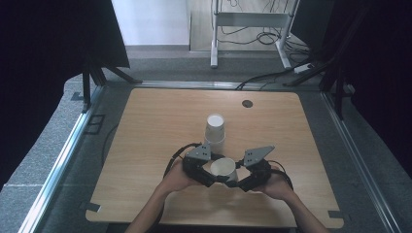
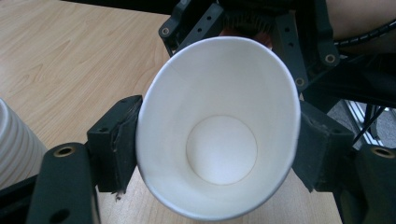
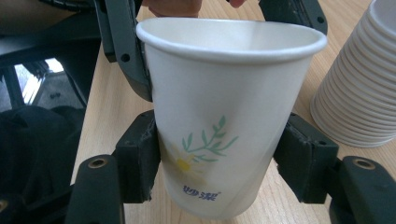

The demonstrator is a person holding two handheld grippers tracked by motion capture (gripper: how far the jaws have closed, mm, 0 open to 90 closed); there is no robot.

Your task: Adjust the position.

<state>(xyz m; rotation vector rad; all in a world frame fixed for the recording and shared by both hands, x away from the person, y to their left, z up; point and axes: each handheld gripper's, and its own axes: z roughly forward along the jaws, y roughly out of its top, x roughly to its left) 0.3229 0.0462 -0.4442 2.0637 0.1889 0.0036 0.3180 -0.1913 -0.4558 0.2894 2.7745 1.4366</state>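
Note:
A white paper cup [image 1: 223, 168] with a daisy print [image 3: 205, 140] stands upright, mouth up, low over the near middle of the wooden table [image 1: 145, 126]. Both grippers are shut on it. My left gripper [image 1: 210, 174] pinches it from the left, and its pads squeeze the rim into an oval around the empty inside [image 2: 219, 140]. My right gripper [image 1: 241, 178] clamps the cup's lower wall from the right, a pad on each side. A stack of upside-down white paper cups [image 1: 214, 127] stands just behind, also seen as the stack [image 2: 14, 144] and the stack [image 3: 359, 79].
A dark round grommet [image 1: 248, 103] sits near the table's far edge. Metal rails [image 1: 63, 150] run along both sides of the table. Beyond it are white desk legs [image 1: 214, 43] and floor cables [image 1: 272, 75]. Bare wood lies to the left and right of the hands.

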